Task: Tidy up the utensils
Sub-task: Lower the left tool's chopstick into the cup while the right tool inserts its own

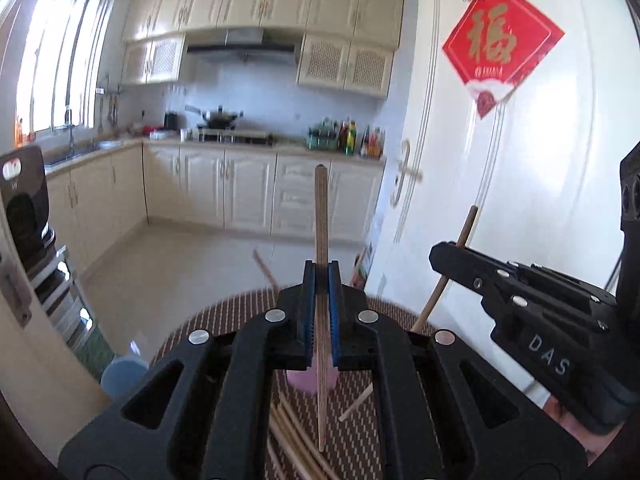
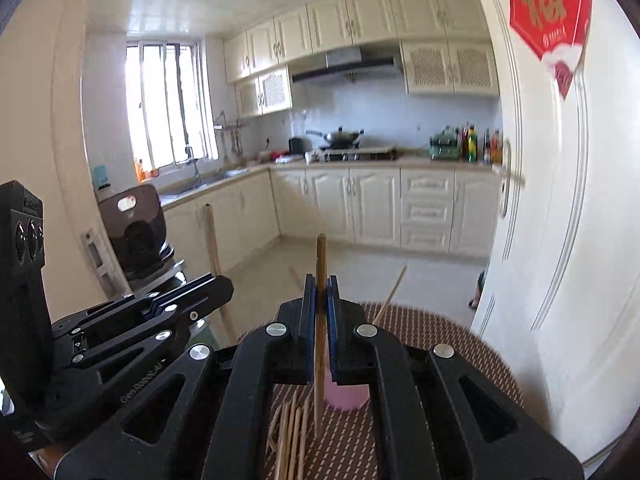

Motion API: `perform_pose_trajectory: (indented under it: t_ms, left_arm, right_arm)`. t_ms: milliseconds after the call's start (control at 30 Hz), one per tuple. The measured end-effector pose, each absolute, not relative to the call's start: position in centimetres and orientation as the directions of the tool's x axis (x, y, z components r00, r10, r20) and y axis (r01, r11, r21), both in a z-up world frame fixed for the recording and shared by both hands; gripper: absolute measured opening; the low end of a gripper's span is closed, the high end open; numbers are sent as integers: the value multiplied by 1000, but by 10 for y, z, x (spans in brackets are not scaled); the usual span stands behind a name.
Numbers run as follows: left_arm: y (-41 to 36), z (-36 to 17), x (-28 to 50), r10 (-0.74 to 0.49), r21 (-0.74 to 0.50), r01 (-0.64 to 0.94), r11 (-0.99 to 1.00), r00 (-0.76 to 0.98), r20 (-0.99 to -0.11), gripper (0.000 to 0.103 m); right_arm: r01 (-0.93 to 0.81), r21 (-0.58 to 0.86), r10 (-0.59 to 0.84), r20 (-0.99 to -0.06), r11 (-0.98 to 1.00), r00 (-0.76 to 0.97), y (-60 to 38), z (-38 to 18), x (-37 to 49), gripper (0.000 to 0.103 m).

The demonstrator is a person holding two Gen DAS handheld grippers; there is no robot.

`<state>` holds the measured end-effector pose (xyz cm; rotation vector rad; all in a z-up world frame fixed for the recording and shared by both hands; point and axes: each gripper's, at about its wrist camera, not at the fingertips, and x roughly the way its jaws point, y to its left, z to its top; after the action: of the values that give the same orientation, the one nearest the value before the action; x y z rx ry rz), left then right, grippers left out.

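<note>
In the left wrist view my left gripper (image 1: pixel 321 276) is shut on a wooden chopstick (image 1: pixel 321 220) that stands upright between its blue pads. My right gripper (image 1: pixel 450 256) hangs to its right, shut on a darker chopstick (image 1: pixel 467 228). In the right wrist view the right gripper (image 2: pixel 321 290) pinches that chopstick (image 2: pixel 321 256) upright, and the left gripper (image 2: pixel 218 286) sits at the left with its own chopstick (image 2: pixel 211 236). Under both grippers a pink cup (image 2: pixel 346 398) stands on the brown woven mat (image 2: pixel 440 332), beside several loose chopsticks (image 2: pixel 292 432).
A white door (image 1: pixel 540 184) with a red paper decoration is close on the right. A blue-lidded container (image 1: pixel 122 372) and a black appliance on a rack (image 1: pixel 24 208) sit at the left. Stray chopsticks (image 2: pixel 394 288) poke past the mat's far edge. Kitchen cabinets lie beyond.
</note>
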<state>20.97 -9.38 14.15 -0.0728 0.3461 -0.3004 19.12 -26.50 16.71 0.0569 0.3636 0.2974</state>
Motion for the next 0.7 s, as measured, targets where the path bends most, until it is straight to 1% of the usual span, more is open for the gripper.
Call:
perform_pose_trajectory:
  t_ms: [100, 233, 367, 467, 700]
  left_arm:
    - [-99, 150, 216, -292, -114, 271, 956, 926, -241, 6]
    - [-102, 156, 233, -257, -118, 240, 964, 951, -172, 6]
    - [-110, 152, 252, -232, -96, 218, 971, 958, -171, 6]
    - [-111, 148, 265, -228, -112, 211, 971, 958, -176, 6]
    - [-113, 130, 285, -233, -129, 210, 969, 952, -201, 6]
  right_arm:
    - [-269, 97, 286, -305, 958, 909, -270, 172, 199, 4]
    - [-264, 108, 284, -273, 959, 919, -275, 173, 214, 4]
    - [-258, 137, 285, -250, 957, 925, -284, 173, 231, 4]
    - [-260, 149, 290, -241, 954, 926, -288, 174, 240, 4]
    - [-265, 141, 294, -260, 954, 920, -289, 163, 253, 4]
